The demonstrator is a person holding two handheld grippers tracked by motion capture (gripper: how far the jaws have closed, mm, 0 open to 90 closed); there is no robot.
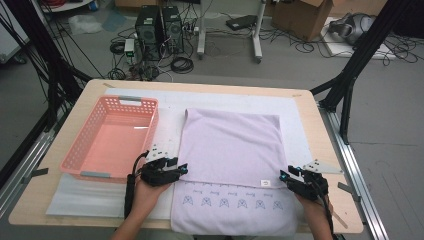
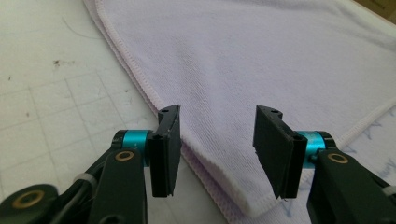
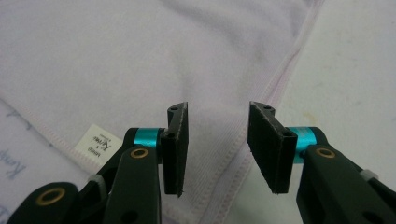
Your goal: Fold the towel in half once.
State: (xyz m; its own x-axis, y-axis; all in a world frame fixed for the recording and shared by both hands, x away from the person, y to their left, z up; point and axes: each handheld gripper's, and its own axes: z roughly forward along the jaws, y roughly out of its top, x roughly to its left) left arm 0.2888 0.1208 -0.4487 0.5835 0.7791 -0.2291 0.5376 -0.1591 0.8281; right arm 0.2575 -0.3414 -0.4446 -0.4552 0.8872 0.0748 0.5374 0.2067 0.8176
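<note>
A pale lilac towel (image 1: 230, 145) lies folded on the table, its lower layer with a row of printed figures (image 1: 223, 202) showing at the front. My left gripper (image 1: 184, 169) is at the fold's front left corner. In the left gripper view the gripper (image 2: 217, 140) is open, and the towel's corner (image 2: 233, 186) lies between and below its jaws with no pad pressing on it. My right gripper (image 1: 284, 175) is at the front right corner, beside a small white label (image 1: 266, 183). In the right gripper view the gripper (image 3: 217, 135) is also open over the hemmed edge (image 3: 243, 154).
A pink plastic basket (image 1: 112, 140) with nothing in it stands left of the towel, close behind my left gripper. A white mat (image 1: 300, 115) covers the wooden table. Black frame posts (image 1: 350, 75) stand beside the table, and cables and computers lie on the floor beyond.
</note>
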